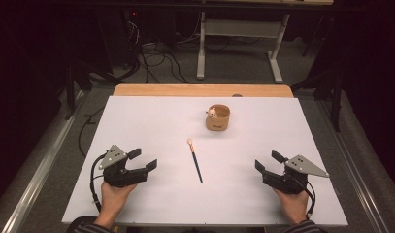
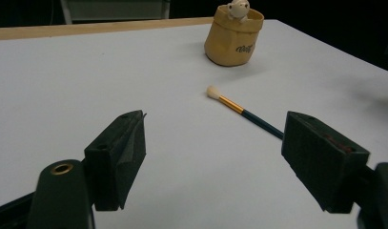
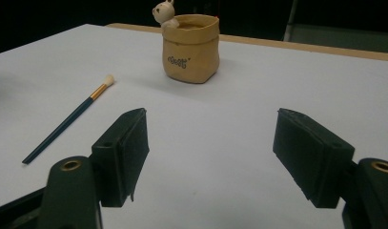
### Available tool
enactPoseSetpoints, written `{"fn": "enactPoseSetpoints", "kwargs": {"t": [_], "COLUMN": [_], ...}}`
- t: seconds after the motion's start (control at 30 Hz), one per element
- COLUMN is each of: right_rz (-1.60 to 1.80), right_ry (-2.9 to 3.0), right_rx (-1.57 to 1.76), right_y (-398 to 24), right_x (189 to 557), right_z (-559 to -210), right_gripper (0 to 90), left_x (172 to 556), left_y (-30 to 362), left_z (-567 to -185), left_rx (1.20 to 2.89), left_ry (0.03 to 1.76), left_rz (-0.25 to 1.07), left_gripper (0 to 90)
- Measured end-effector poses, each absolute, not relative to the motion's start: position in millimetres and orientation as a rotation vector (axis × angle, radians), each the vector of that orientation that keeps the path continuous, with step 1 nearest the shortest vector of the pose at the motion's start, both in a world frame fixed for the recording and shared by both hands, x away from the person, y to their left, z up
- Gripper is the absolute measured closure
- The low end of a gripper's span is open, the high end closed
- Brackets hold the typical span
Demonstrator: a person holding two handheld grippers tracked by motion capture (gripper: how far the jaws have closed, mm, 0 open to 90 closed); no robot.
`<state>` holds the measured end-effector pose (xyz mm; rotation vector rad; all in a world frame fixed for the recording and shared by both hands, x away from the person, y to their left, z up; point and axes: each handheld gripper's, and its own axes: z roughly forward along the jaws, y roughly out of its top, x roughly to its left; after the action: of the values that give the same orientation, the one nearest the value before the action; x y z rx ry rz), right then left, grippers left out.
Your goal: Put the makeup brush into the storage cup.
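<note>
Brush [image 1: 195,160] flat on table, untouched; left hand-held gripper [image 1: 142,159] wide, empty.

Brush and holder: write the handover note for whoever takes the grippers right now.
Left gripper: open, holding nothing, resting on the white table at its near left.
Right gripper: open, holding nothing, at the near right.
Brush: lies flat mid-table between the grippers, pale tip toward the far side, untouched.
Holder: tan pot with a small animal figure on its rim, upright beyond the brush, apart from it.
Done: nothing yet.
Left, probably: pick up the brush and stand it in the holder.
</note>
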<state>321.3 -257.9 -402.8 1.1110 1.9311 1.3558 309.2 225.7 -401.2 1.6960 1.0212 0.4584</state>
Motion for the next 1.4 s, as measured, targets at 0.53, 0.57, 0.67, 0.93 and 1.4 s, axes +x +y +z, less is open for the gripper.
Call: {"fn": "enactPoseSetpoints", "kwargs": {"t": [0.53,0.57,0.67,0.93,1.4], "right_rz": [1.361,1.361,1.36,1.36,1.353], "right_ry": [1.943,1.944,1.945,1.945,1.95], "right_rx": [1.111,1.114,1.116,1.121,1.114], "right_y": [-258,-258,-258,-258,-257], "right_x": [320,320,320,320,321], "right_z": [-402,-402,-402,-402,-403], "right_gripper": [30.3,30.3,30.2,30.2,30.2], "left_x": [309,309,309,312,324], "left_y": [213,213,212,203,188], "left_z": [-398,-397,-396,-390,-385], "left_rx": [1.718,1.717,1.721,1.72,1.72], "left_ry": [0.995,0.995,0.989,0.965,0.954], "left_rz": [0.429,0.427,0.426,0.417,0.405], "left_gripper": [23.5,23.4,23.3,22.5,23.1]}}
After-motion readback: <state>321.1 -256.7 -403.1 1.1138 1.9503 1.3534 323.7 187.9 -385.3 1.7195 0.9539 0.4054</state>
